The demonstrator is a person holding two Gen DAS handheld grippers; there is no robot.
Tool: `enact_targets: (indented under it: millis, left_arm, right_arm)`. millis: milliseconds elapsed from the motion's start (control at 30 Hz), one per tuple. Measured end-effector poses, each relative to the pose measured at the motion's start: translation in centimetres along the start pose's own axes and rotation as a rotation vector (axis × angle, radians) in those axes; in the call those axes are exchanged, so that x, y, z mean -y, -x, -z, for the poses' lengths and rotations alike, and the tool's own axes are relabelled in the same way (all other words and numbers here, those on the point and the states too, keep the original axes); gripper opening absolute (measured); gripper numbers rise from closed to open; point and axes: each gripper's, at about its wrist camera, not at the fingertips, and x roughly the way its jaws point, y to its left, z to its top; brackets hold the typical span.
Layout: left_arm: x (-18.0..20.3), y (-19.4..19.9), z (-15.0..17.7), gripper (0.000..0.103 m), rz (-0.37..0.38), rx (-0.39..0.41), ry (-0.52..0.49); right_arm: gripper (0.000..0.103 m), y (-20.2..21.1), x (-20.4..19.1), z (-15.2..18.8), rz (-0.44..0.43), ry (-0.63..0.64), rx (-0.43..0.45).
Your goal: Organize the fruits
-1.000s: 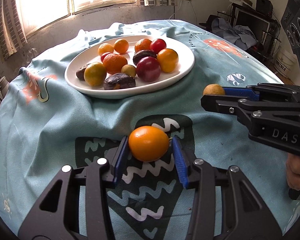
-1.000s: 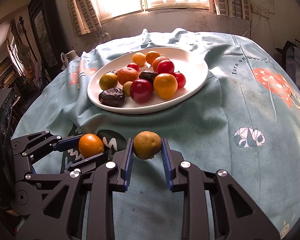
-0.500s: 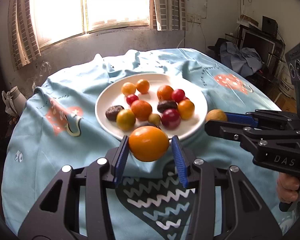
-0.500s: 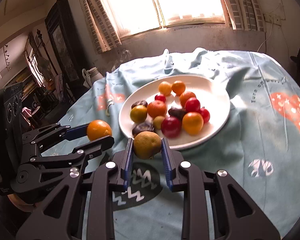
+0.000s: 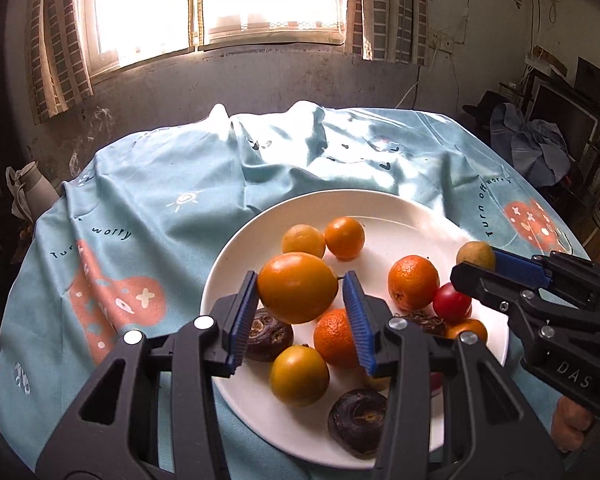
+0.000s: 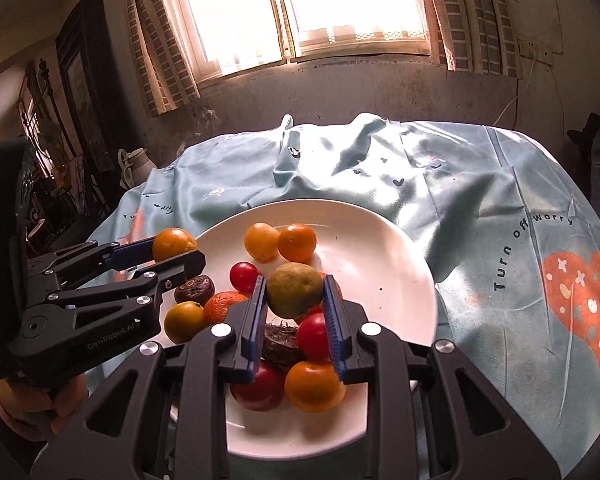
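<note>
- Left gripper, black frame with blue ribbed pads: pinching a smooth round orange fruit between both pads, held in the air over the near-left part of the plate.
- Right gripper, same build: clamped on a dull yellow-green round fruit, held above the fruit pile.
- Round white ceramic plate: sits on the cloth beneath both grippers, near half crowded, far half bare.
- On the plate: a yellow-orange round fruit and a dark brown wrinkled corm nearest; a rough-skinned orange mandarin and a red round tomato touching at right; two small orange fruits side by side farther back.
- Light blue printed tablecloth: wrinkled, bunched at the far edge.
- Bright curtained window: on the wall beyond the table.
</note>
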Motion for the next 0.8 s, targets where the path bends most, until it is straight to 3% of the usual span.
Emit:
enact_targets:
  millis: [333,367,400,433,467,500,567,767,800]
  left_arm:
    - [-0.9,-1.8,-0.1,0.045,-0.033,-0.013,0.002]
    - [-1.0,-1.8,-0.1,0.045,-0.037,-0.014,0.004]
    - [-1.1,-1.6,0.0,0.048,-0.043,-0.009,0.007]
    - [-1.2,-1.2,0.0,0.066,-0.055,0.000,0.010]
    - [-1.3,-0.6,0.2,0.077,-0.075,0.017,0.015]
    - [-1.4,0.2,0.3,0.090,-0.095,0.044,0.024]
    - [-1.6,1.8,0.6,0.093,-0.097,0.072,0.029]
    - [-1.3,7.0,3.3,0.096,-0.058,0.053,0.033]
    - [-1.1,8.0,4.1,0.099,-0.066,0.060,0.026]
  right_arm:
    - [0.028,-2.5,-0.1,-0.5,-0.009,0.027,-0.022]
    - [0.032,-2.5,-0.1,-0.5,-0.009,0.029,-0.028]
    - [0.036,-2.4,-0.2,-0.5,-0.008,0.028,-0.027]
    - [0.047,-2.0,-0.2,-0.4,-0.007,0.025,-0.021]
    - [0.055,-1.5,-0.3,-0.3,-0.007,0.019,-0.005]
    - [0.057,-0.7,-0.4,-0.2,-0.004,0.017,0.016]
    - [0.057,0.9,-0.5,0.1,-0.010,0.017,0.039]
    - [0.057,6.1,-1.6,3.0,-0.051,0.013,0.027]
    - [0.062,7.0,-1.9,3.9,-0.048,0.027,0.032]
